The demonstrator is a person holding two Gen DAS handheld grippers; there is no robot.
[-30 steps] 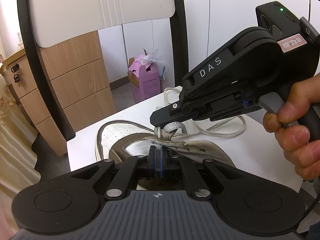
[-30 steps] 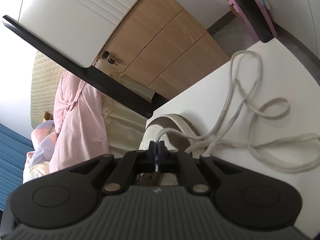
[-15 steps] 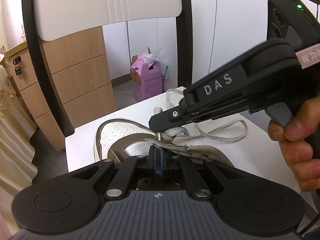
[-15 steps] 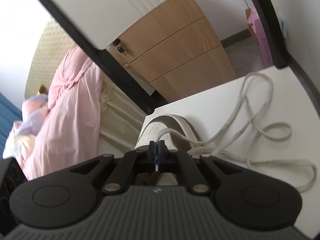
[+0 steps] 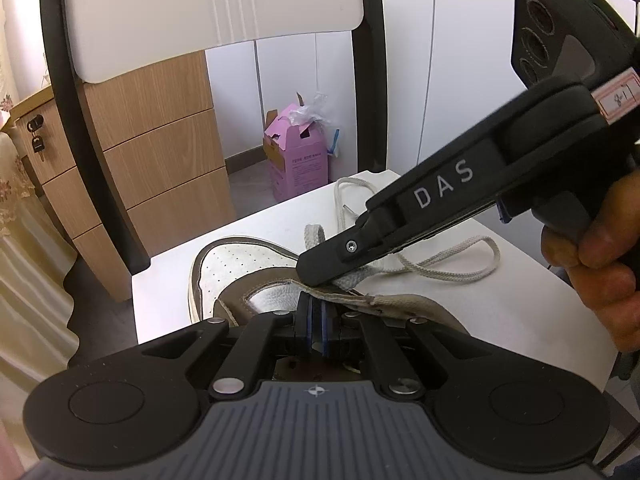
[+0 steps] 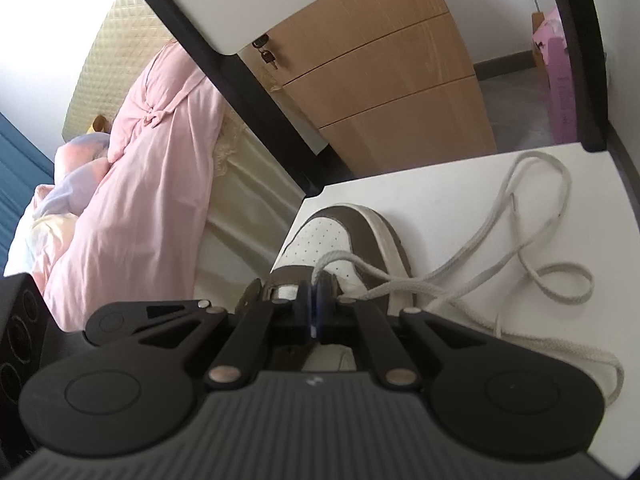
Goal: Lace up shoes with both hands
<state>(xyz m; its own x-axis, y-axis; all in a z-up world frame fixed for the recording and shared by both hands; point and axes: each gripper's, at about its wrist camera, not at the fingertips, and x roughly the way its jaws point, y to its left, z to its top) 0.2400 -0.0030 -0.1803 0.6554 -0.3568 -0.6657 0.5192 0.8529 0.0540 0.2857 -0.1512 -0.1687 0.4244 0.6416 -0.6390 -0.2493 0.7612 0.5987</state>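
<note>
Your left gripper (image 5: pixel 316 312) has its fingers clenched on the eyelet flap of the brown-and-white leather sneaker (image 5: pixel 256 268) on the white counter (image 5: pixel 520 292), evidently steadying it while your right gripper (image 6: pixel 316 294), fingers grasping the cream woven lace (image 6: pixel 460 284), works beside that flap.

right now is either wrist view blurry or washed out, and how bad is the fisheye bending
Left wrist view: sharp, evenly lit; the chair frame bows strongly near the edge, corners vignette dark. Right wrist view: softer, the pink bedding slightly smeared, upper left corner blown out white, the whole scene tilted; the shoelace and shoe on the white table stay readable.
</note>
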